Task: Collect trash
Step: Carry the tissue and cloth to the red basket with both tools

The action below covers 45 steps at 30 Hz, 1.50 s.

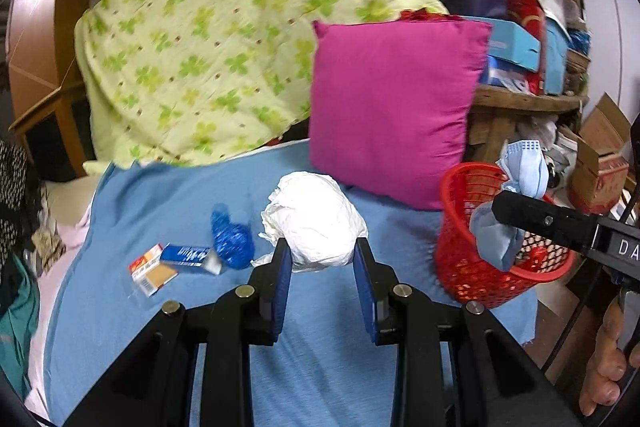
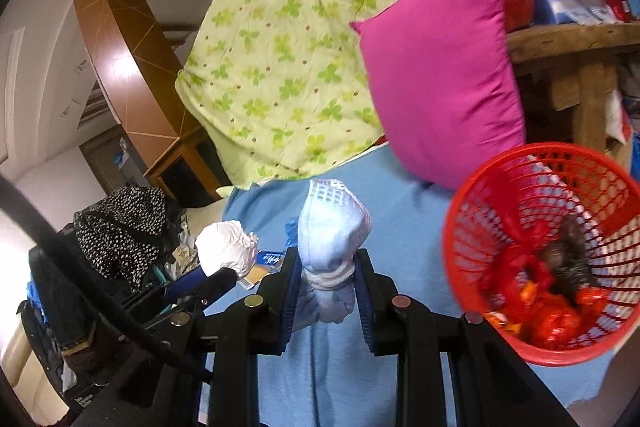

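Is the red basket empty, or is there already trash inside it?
Not empty. The right wrist view looks into the red basket and shows crumpled red wrappers and a dark clump at the bottom; most of it is unfilled.

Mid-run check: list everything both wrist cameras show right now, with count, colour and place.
Crumpled wad: one, white, held in the left gripper.
Face mask: one, pale blue, held in the right gripper.
Basket: one, red, on the sheet's right side, with red wrappers inside.
Small boxes: two, orange-white and blue, on the sheet at left.
Crumpled piece: one, dark blue, beside the boxes.
Sheet: one, blue, covering the bed.
Cushion: one, magenta, upright behind the basket.
Quilt: one, green clover print, at the back.
Left gripper: shut on the wad.
Right gripper: shut on the mask.
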Motion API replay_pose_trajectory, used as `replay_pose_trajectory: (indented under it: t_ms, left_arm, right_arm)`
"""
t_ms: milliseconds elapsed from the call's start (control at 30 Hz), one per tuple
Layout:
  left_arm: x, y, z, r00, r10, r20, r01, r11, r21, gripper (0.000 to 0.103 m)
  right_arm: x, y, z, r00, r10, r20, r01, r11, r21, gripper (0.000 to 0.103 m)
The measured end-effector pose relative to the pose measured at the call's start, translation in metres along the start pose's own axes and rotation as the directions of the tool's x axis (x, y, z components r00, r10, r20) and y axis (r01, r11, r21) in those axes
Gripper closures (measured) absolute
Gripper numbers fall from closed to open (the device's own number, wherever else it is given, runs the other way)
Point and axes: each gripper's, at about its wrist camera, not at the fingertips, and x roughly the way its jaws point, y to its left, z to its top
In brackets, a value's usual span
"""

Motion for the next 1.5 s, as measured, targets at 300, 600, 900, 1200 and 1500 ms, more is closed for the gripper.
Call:
replay_pose_trajectory:
  t_ms: [300, 600, 900, 1200, 1500]
  left_arm:
    - [-0.010, -0.044, 0.013, 0.999, -0.017, 0.027, 0.015, 0.996, 0.083, 0.070]
    - [-0.009, -0.064, 0.023, 0.999, -0.022, 0.032, 0.018, 0.992, 0.125, 0.070]
    - [-0.006, -0.075, 0.031, 0.999, -0.035, 0.031, 0.030, 0.989, 0.142, 0.070]
    - [-0.001, -0.091, 0.035, 0.998, -0.047, 0.030, 0.042, 0.985, 0.167, 0.070]
    - [0.005, -0.105, 0.038, 0.998, -0.060, 0.025, 0.054, 0.981, 0.187, 0.070]
  right_arm:
    - [-0.039, -0.028, 0.010, 0.997, -0.051, 0.054, 0.050, 0.998, 0.033, 0.074]
    - [-0.058, -0.050, 0.015, 0.993, -0.082, 0.083, 0.076, 0.994, 0.078, 0.074]
    - [-0.070, -0.067, 0.020, 0.990, -0.096, 0.102, 0.085, 0.991, 0.106, 0.074]
    - [-0.082, -0.079, 0.020, 0.986, -0.112, 0.123, 0.096, 0.987, 0.130, 0.074]
    - [-0.091, -0.089, 0.018, 0.982, -0.128, 0.140, 0.107, 0.983, 0.152, 0.074]
